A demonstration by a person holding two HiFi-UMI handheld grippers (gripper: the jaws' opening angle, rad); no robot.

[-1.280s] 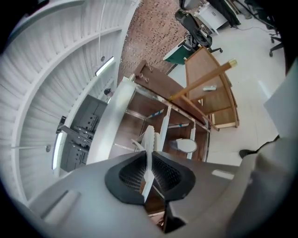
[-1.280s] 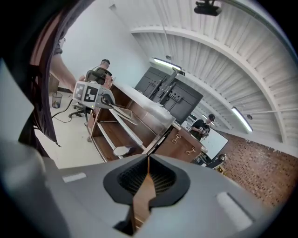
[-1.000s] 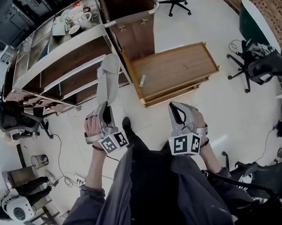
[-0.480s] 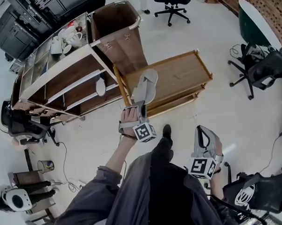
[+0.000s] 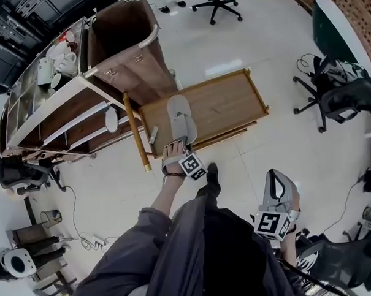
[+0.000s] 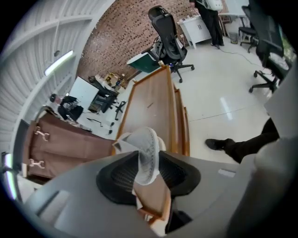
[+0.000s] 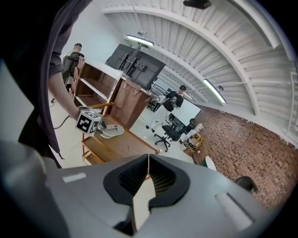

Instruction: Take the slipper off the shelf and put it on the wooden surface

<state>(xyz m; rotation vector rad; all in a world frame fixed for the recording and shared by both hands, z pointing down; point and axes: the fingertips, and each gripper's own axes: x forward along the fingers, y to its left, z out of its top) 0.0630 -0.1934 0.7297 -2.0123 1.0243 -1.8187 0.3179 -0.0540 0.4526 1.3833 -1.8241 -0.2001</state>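
A grey slipper [image 5: 180,117] lies lengthwise on the wooden surface [image 5: 226,106], toe pointing away from me. My left gripper [image 5: 178,144] is at its heel end, and its jaws are opening with the heel still between the pads. In the left gripper view the slipper [image 6: 147,153] stands edge-on between the black pads, over the wooden surface [image 6: 150,100]. My right gripper [image 5: 276,182] hangs shut and empty low at my right side, away from the furniture. In the right gripper view the slipper [image 7: 111,133] rests flat on the wooden top [image 7: 128,145].
The wooden shelf unit [image 5: 61,116] stands left, with a pale slipper [image 5: 111,120] still on a shelf and mugs [image 5: 52,57] on top. A brown bin cart [image 5: 123,46] is behind. Office chairs [image 5: 333,92] stand at the right. My black shoe [image 5: 211,174] is near the table.
The left gripper carried the slipper from beside the shelf over to the wooden surface and lowered it there. The right gripper dropped down to my right side.
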